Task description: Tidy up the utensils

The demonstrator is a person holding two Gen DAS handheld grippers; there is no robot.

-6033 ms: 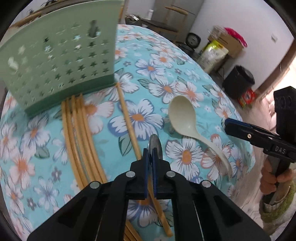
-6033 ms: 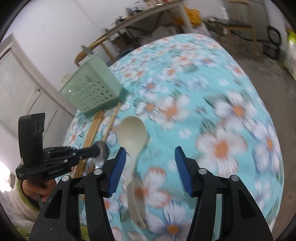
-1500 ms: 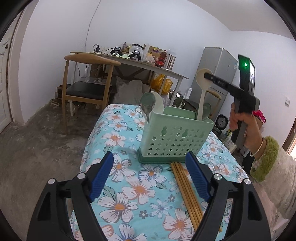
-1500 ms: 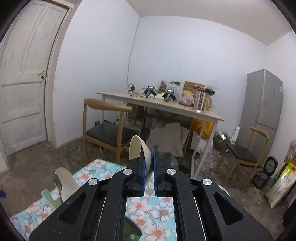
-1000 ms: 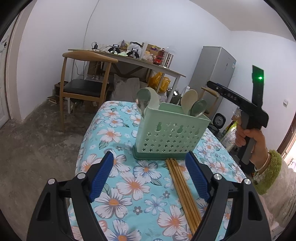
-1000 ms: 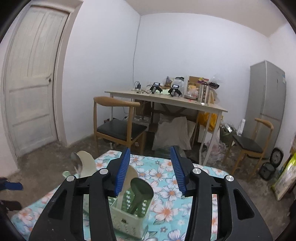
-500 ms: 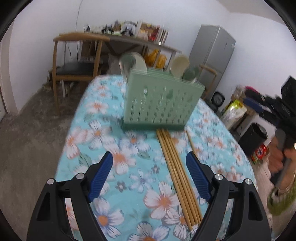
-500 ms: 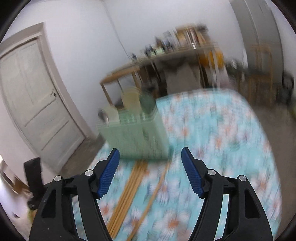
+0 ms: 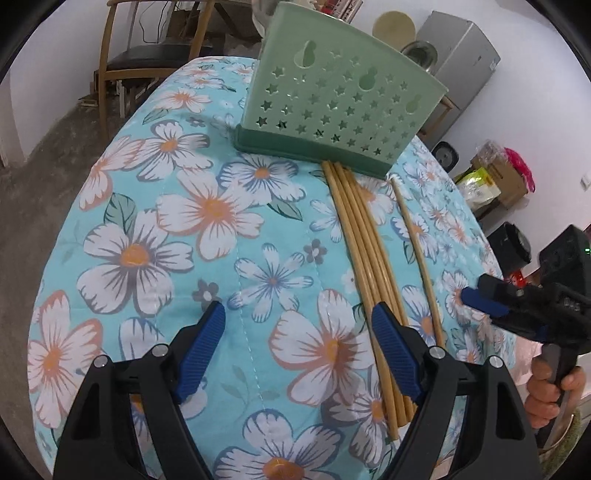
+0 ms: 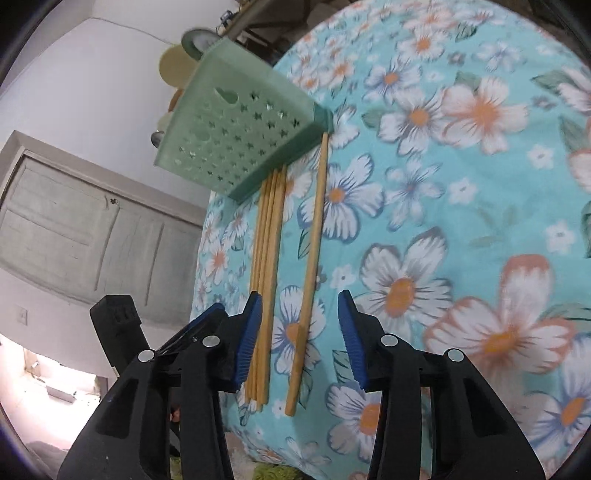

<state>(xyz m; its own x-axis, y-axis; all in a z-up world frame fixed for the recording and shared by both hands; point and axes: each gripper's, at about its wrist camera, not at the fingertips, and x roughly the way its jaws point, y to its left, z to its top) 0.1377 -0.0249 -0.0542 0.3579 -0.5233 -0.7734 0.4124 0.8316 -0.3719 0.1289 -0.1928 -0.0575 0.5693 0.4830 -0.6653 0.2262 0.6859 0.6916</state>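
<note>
Left wrist view
Left gripper (image 9: 297,350): at the bottom of the frame, jaws spread wide with only tablecloth between them; its right-hand pad sits just over the near end of the chopstick bundle, gripping nothing.
Chopstick bundle (image 9: 364,266): several wooden sticks lying side by side, running from lower right of centre up to the foot of the basket. They seem lined up there to be lifted in together.
Single chopstick (image 9: 415,243): lies apart, just right of the bundle.
Basket (image 9: 340,96): pale green with star holes, top centre, upright on a darker base. Spoon bowls (image 9: 393,24) poke above its rim, so the spoons look already stowed.
Tablecloth (image 9: 207,206): turquoise with large flowers, covering the whole table.
Right gripper (image 9: 480,297): enters at the right edge, held by a hand (image 9: 550,387); pad spacing cannot be told from here.
Writing: small embossed marks on that gripper's body, too small to read.

Right wrist view
Right gripper (image 10: 300,334): bottom centre, jaws partly apart and closing, with the near part of the single chopstick (image 10: 310,273) between them; the pads do not press on it.
Chopstick bundle (image 10: 266,258): just left of it, under the left pad.
Basket (image 10: 236,136): upper left, appearing tilted by the camera's roll.
Left gripper: a dark body at lower left; its jaws are hidden.
Writing: none legible.
Judgement: the chopsticks are what remains to be put away.
</note>
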